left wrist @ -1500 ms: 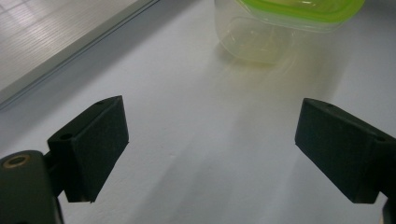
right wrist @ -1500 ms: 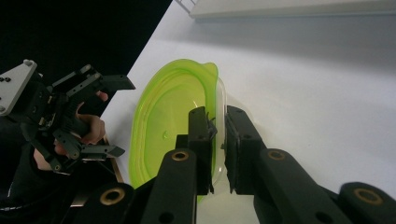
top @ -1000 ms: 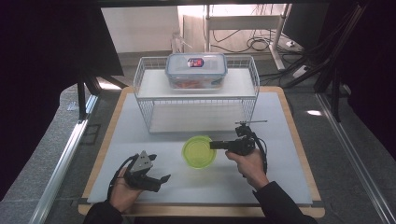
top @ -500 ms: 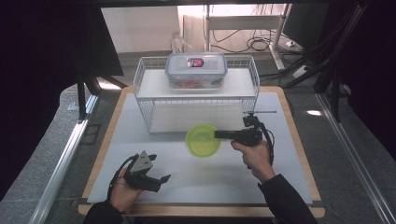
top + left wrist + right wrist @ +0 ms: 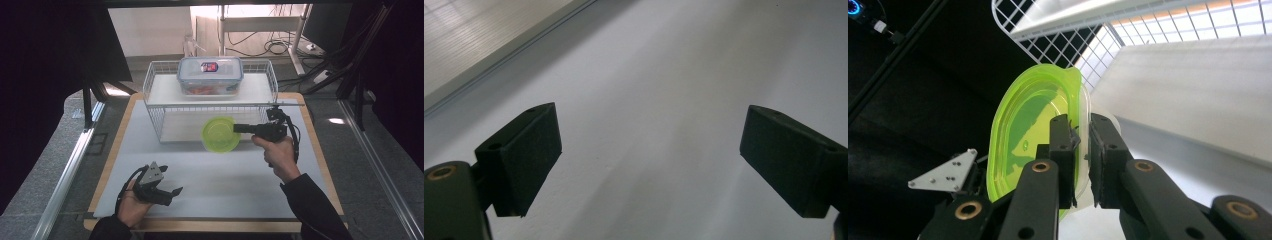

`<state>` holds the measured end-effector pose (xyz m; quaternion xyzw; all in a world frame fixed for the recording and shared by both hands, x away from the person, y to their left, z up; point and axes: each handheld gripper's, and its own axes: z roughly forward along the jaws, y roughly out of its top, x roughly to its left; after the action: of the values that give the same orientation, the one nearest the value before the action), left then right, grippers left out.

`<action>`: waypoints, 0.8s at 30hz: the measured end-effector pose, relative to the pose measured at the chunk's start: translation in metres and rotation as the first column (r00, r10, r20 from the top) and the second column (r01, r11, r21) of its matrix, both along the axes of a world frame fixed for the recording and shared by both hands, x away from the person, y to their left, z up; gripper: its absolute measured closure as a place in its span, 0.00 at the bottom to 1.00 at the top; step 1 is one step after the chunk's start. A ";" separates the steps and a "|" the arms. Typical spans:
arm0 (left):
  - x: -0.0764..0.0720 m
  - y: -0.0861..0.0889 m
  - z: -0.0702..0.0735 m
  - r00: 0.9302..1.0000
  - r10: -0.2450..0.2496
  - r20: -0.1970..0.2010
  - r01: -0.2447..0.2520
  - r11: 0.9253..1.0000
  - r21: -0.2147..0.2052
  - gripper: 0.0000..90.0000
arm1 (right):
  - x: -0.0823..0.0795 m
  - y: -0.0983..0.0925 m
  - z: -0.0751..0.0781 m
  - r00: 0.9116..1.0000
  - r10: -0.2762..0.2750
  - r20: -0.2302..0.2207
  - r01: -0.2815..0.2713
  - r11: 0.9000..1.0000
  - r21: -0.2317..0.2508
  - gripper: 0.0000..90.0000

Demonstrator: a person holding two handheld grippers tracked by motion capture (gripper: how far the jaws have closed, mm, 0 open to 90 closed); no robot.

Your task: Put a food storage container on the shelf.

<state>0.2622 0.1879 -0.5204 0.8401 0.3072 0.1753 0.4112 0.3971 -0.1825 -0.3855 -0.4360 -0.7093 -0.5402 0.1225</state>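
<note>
From the high view, your right gripper (image 5: 239, 128) holds the round lime-green plastic bowl (image 5: 220, 134) by its rim, at the front opening of the white wire rack (image 5: 155, 107). You risk knocking the bowl against the rack's front wires, because it hangs close to them. Your left gripper (image 5: 172, 192) rests near the desk's (image 5: 225, 180) front edge, well apart from the rack.

In the left gripper view, the fingers (image 5: 519, 160) stand wide apart and hold nothing.

In the right gripper view, the fingers (image 5: 1062, 150) are closed on the bowl's thin rim, one on each side. Such a shallow pinch may slip, I think.
</note>
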 end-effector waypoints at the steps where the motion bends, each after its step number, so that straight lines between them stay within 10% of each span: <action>1: 0.000 0.000 0.000 1.000 0.000 0.000 0.000 1.000 0.000 0.11 | 0.001 0.000 0.003 1.000 -0.001 0.003 0.001 1.000 0.001 0.91; 24: 0.000 0.001 0.000 1.000 -0.001 -0.001 0.001 1.000 -0.007 0.11 | 0.020 0.001 0.086 0.998 -0.032 0.051 0.028 0.998 0.062 0.91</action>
<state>0.2623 0.1887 -0.5203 0.8389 0.3076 0.1740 0.4140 0.4166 -0.1815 -0.2997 -0.4286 -0.6887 -0.5745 0.1095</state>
